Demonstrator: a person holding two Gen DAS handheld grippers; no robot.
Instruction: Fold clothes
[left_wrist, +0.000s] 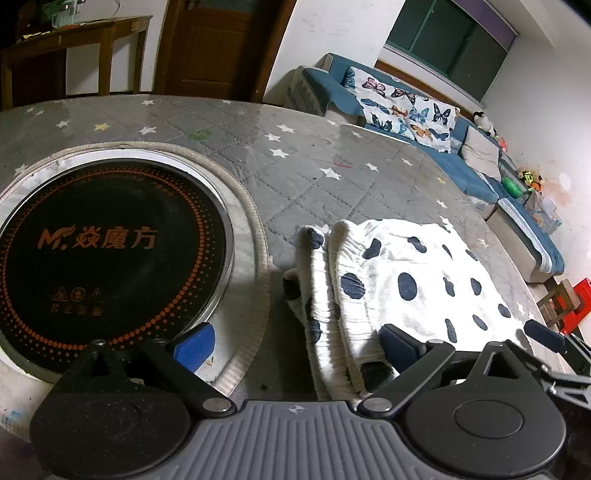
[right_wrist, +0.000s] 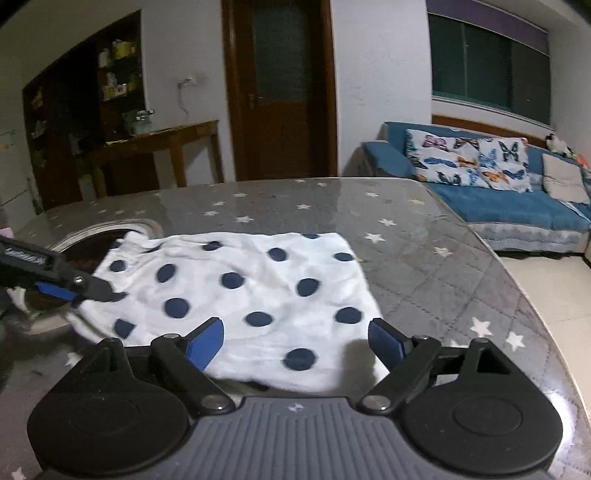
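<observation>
A white garment with navy dots (left_wrist: 406, 280) lies folded flat on the grey star-print table (left_wrist: 295, 166). Its ribbed, bunched edge faces the left wrist view. My left gripper (left_wrist: 295, 345) stands open over that ribbed edge; one blue pad (left_wrist: 194, 347) is off the cloth and neither pad presses on it. In the right wrist view the garment (right_wrist: 258, 280) spreads out ahead. My right gripper (right_wrist: 295, 339) is open just above the garment's near edge, gripping nothing. The left gripper's finger (right_wrist: 55, 286) shows at the cloth's left end.
A round black induction cooktop (left_wrist: 110, 251) is set into the table left of the garment. A blue sofa with butterfly cushions (right_wrist: 498, 206) stands beyond the table's right edge. A brown door (right_wrist: 277, 92) and a wooden side table (right_wrist: 166, 140) are behind.
</observation>
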